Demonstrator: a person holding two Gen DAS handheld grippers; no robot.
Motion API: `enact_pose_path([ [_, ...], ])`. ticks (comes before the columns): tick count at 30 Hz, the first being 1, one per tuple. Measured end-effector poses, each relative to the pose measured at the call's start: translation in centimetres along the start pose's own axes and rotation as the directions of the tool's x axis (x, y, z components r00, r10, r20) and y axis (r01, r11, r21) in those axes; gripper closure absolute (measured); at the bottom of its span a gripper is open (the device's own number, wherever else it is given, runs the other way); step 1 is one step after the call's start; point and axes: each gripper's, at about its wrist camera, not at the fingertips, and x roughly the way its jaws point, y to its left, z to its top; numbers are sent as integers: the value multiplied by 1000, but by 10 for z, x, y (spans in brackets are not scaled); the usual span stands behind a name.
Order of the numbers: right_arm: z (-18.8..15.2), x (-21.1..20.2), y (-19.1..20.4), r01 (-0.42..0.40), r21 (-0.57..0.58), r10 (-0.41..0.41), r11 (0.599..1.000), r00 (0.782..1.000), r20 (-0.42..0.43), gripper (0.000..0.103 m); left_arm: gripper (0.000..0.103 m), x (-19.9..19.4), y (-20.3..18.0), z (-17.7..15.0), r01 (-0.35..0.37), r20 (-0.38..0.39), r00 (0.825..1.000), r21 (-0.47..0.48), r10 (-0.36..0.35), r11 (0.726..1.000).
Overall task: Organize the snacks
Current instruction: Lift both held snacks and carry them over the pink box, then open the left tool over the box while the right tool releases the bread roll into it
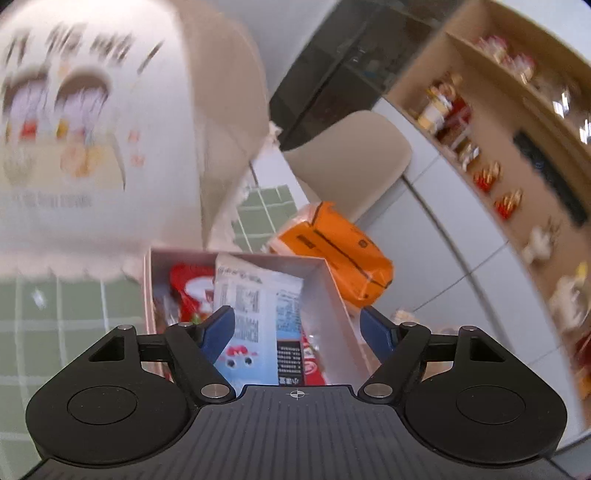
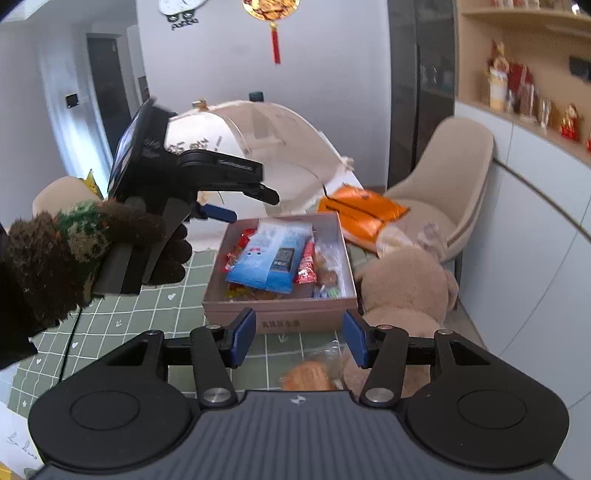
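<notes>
**Both grippers empty above the snack box**

Your right wrist view is giving you the wide picture: the dome-shaped food cover (image 2: 280, 147) standing behind the box, the beige chair (image 2: 443, 177) to the right, and the plush toy (image 2: 406, 288) lying just beside the box's right wall. It is also showing your left hand (image 2: 74, 251) in a fuzzy dark glove, holding the left gripper (image 2: 236, 205) above the box's left side. Your left wrist view is blurring the cover into a pale mass and looking straight down into the box instead.

The cardboard box (image 2: 280, 314) is sitting on the green checked tablecloth (image 2: 155, 306), open-topped, with snacks piled inside. A blue-and-white packet (image 2: 266, 254) is lying on top, red wrappers (image 2: 308, 264) poking out beside it. An orange bag (image 2: 362, 210) is lying behind the box's far right corner — outside it. A wrapped round pastry (image 2: 306, 376) is resting on the cloth in front of the box, below the right gripper (image 2: 299, 338).

Both grippers are standing parted with nothing between the blue pads — the left gripper (image 1: 297, 325) wider, the right one narrower.

Wooden shelves (image 2: 524, 96) with small figurines are lining the right wall, and a red-tasselled ornament (image 2: 273, 22) is hanging on the white wall behind.
</notes>
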Motion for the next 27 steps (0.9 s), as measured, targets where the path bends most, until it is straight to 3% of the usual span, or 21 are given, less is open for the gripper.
enact_pose_path([
  [3,-3,14,-3,-15,-23,13,1000,998,-57,40,23,-11,12,-6,-7,11,1000,7,7,1000],
  [5,-8,24,-1,-25,-77,18,997,996,-86,22,23,-27,16,-18,-20,9,1000,48,19,999],
  [10,-16,74,18,-88,-262,24,961,971,-239,21,23,-74,26,-68,-31,-20,999,115,34,993],
  [18,-21,158,30,-104,-371,-65,923,908,-415,21,23,-125,59,-145,-62,-100,993,11,63,998],
  [19,-23,159,34,-95,-400,-86,912,907,-412,22,23,-129,62,-152,-68,-114,991,15,70,998],
  [21,-31,154,47,-92,-467,-134,880,893,-430,53,23,-135,70,-164,-77,-138,987,17,79,997],
  [23,-32,141,54,-109,-487,-132,867,890,-435,53,23,-142,79,-171,-76,-160,984,2,75,997],
  [27,-5,89,65,-118,-443,-64,889,925,-375,53,23,-165,93,-172,-99,-134,986,0,98,995],
])
